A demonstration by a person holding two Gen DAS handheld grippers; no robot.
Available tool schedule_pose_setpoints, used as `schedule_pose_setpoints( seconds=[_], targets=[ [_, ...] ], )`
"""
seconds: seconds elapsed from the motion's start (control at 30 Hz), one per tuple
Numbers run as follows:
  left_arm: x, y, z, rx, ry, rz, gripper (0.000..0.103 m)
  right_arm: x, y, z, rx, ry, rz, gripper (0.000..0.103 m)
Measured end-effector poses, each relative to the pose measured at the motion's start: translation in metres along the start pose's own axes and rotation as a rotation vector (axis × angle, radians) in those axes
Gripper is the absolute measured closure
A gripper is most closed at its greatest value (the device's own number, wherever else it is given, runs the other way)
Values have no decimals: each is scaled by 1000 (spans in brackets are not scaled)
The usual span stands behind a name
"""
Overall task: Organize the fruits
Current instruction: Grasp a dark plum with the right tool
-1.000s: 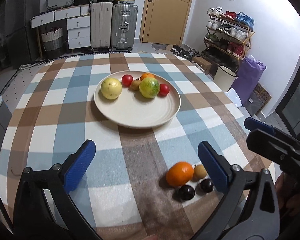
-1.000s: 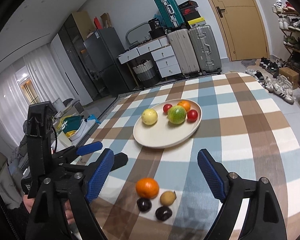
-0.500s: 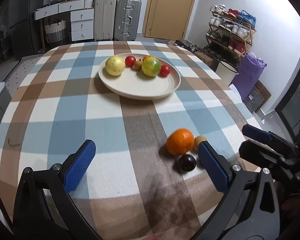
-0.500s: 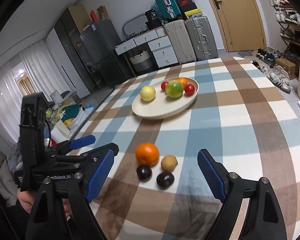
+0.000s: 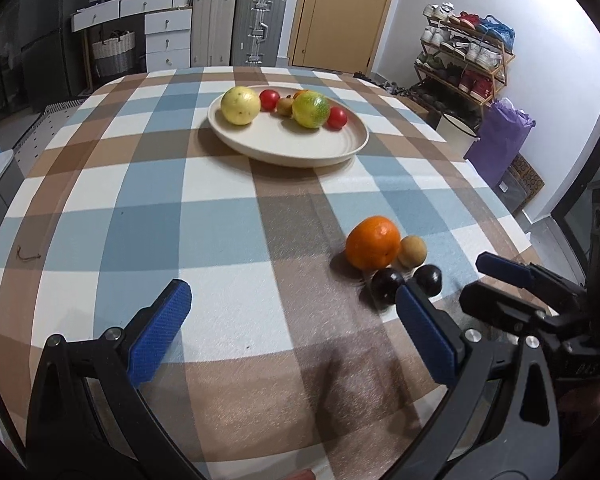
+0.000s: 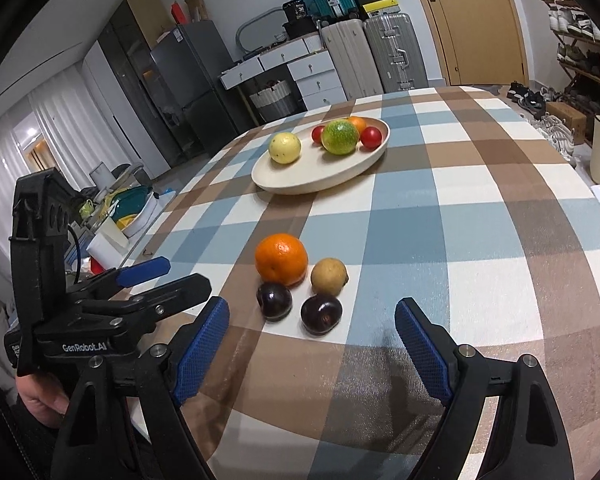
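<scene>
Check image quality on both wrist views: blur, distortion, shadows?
Left wrist view: strong fisheye bend, dark vignette corners; the plate and the two dark plums look slightly smeared. Right wrist view: same bend, sharper; soft tool shadow on the tablecloth; bright window blows out at far left.

From my right wrist view, four loose fruits sat clustered on the counter point(image 6: 480, 208), just ahead of my gripper: the orange point(image 6: 281, 259) rear left, the small round fruit point(image 6: 329, 277) just to its right, two plums point(image 6: 275, 301) point(image 6: 321, 314) side by side in front. The plate point(image 6: 300, 178) lay well behind them, holding several fruits along its far side. Suitcases point(image 6: 374, 56) stood beyond the counter.
</scene>
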State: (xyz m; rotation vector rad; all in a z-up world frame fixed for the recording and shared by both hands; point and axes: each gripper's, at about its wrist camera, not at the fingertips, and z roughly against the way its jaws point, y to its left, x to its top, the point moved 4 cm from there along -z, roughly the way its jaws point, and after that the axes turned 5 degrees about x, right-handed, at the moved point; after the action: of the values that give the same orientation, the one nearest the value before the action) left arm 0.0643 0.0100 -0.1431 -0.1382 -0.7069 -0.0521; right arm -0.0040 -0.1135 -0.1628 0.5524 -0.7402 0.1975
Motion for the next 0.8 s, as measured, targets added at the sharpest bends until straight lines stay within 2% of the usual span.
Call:
schedule_pose_setpoints(
  seconds=[0.37,0.47,0.63,0.77,0.8],
  targets=[
    [-2,18,1,7,-1,46,1,-5,-1,-11,-6,11,-2,27],
    [-5,18,0,6,5,43,1,-5,-1,-13,-15,14,3,33],
    [-7,17,-3,4,11,47,1,-4,-1,-15,-46,18,25,51],
    [-6,16,-3,6,10,44,1,-8,-2,-22,-45,47,29,57],
    [-6,16,-4,6,11,44,1,-9,-2,-24,-48,54,33,62]
  ],
)
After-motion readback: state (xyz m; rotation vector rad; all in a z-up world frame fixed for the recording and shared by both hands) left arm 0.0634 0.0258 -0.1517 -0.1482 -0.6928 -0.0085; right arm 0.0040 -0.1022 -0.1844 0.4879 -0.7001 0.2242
